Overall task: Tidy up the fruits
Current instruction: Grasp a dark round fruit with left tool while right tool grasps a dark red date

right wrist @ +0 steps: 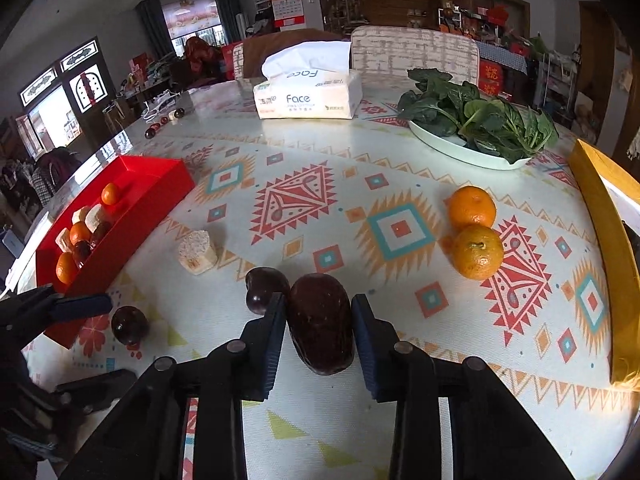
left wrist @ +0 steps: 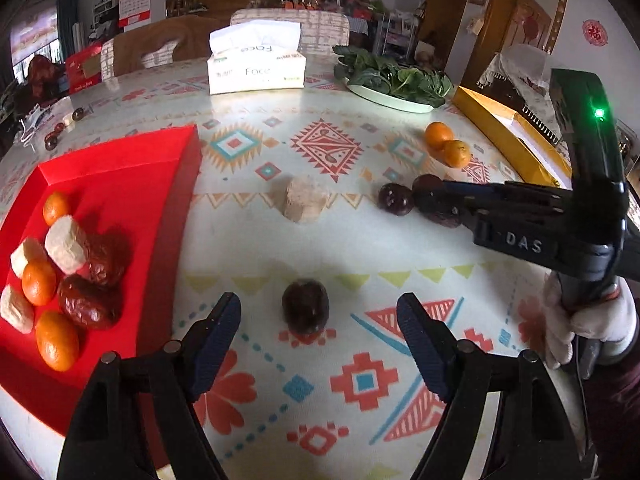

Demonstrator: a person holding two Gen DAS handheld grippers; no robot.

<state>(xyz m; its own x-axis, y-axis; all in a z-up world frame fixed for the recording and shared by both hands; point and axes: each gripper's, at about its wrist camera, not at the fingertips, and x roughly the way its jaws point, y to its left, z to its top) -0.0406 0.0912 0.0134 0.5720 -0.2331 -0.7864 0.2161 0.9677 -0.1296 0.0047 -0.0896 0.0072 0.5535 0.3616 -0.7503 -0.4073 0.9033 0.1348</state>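
Observation:
My right gripper is shut on a wrinkled dark red date that lies on the patterned tablecloth, one pad on each side. A dark round fruit touches its left finger. My left gripper is open, and another dark round fruit sits on the cloth between its fingertips, clear of both pads. The red tray at the left holds oranges, white chunks and dates. Two oranges and a beige chunk lie loose on the table.
A tissue box and a plate of leafy greens stand at the back. A yellow box runs along the right edge. Small dark items lie far left. A gloved hand holds the right gripper.

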